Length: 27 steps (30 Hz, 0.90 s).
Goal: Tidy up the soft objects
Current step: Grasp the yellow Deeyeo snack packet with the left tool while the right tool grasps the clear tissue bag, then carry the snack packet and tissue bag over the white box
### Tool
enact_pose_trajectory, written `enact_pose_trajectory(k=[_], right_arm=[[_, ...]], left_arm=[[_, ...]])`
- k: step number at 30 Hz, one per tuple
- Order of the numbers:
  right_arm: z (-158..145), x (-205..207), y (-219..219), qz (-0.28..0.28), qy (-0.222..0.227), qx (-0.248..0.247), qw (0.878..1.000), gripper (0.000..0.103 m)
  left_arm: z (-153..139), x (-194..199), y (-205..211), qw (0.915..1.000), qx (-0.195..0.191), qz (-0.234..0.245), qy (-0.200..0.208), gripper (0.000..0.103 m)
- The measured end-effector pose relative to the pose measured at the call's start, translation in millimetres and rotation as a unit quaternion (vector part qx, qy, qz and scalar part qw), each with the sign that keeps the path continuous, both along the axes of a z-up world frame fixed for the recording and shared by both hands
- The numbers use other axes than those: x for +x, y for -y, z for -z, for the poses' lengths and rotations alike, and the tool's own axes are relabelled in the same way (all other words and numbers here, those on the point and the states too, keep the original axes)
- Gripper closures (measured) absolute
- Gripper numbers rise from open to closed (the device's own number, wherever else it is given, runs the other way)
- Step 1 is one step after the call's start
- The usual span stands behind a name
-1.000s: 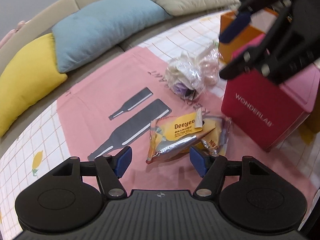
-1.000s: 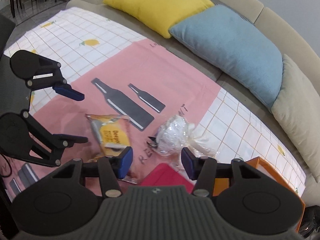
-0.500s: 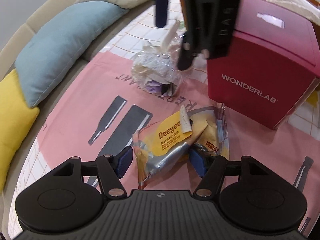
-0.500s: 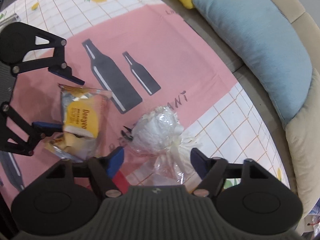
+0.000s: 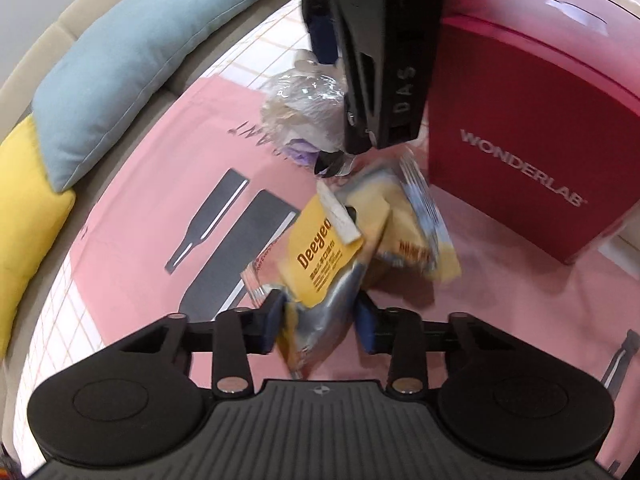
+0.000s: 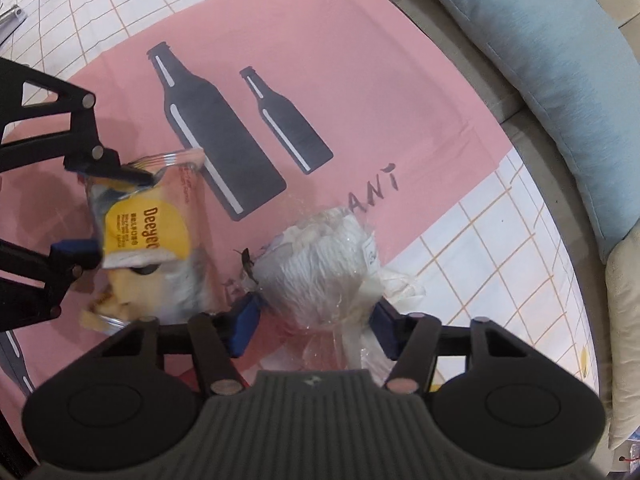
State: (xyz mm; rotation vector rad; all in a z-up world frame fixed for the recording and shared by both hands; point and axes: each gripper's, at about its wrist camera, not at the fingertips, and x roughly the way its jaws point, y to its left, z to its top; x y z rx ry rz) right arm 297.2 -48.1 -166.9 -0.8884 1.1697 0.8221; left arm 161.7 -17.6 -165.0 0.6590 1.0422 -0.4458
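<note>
Right, left gripper (image 5: 320, 318) is clamped on the lower end of the yellow-and-silver snack packet (image 5: 320, 264), blue pads pressed into the foil on both sides, the packet crumpled and tipped up off the pink cloth (image 5: 152, 216), so a lift looks underway. A second, smaller yellow packet (image 5: 416, 248) lies just beside it, touching or overlapping, can't tell which. Right gripper (image 6: 314, 314) straddles the clear-wrapped white bundle (image 6: 324, 264); its jaws stand wide with a visible gap on each side of the wrap, so released, not gripping yet. The bundle sits where the pink cloth meets the white grid-pattern sheet (image 6: 496, 240), soft white stuff bunched inside crinkly film, with something purple and a dark bit poking out at its lower end. Beyond, the red WONDERLAB box (image 5: 532, 148) stands just beside both items, probably the drop-off, though nothing shown is in it. Blue cushion (image 6: 540, 52) and yellow cushion (image 5: 20, 220) line the sofa back, well apart. Progress: early, I'd say; one item grasped, one lined up, nothing stowed. Foil is slippery and flimsy, so the packet may fold or slide in the pinch.
</note>
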Motion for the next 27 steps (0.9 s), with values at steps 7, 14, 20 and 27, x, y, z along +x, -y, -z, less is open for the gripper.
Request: enact_pose_trajectory(k=[7, 14, 20, 27], right_arm=[[-6.8, -9.1, -3.2, 0.007, 0.018, 0.011, 1.000, 0.054], [-31.6, -19.3, -2.4, 0.025, 0.036, 0.038, 0.998, 0.055], [-58.3, -31.6, -2.9, 0.046, 0.045, 0.077, 0.995, 0.056], [-94.8, -56.1, -2.9, 0.064, 0.064, 0.126, 0.988, 0.056]], left_arm=[[-8.3, 1.6, -7.1, 0.9982, -0.016, -0.057, 0.000, 0.074], [-27.8, -4.1, -26.3, 0.9915, -0.052, -0.119, -0.003, 0.083], [-51.1, -18.4, -43.8, 0.9802, -0.075, -0.183, 0.013, 0.090], [-86.1, -39.7, -54.6, 0.9668, -0.103, -0.231, 0.040, 0.093]])
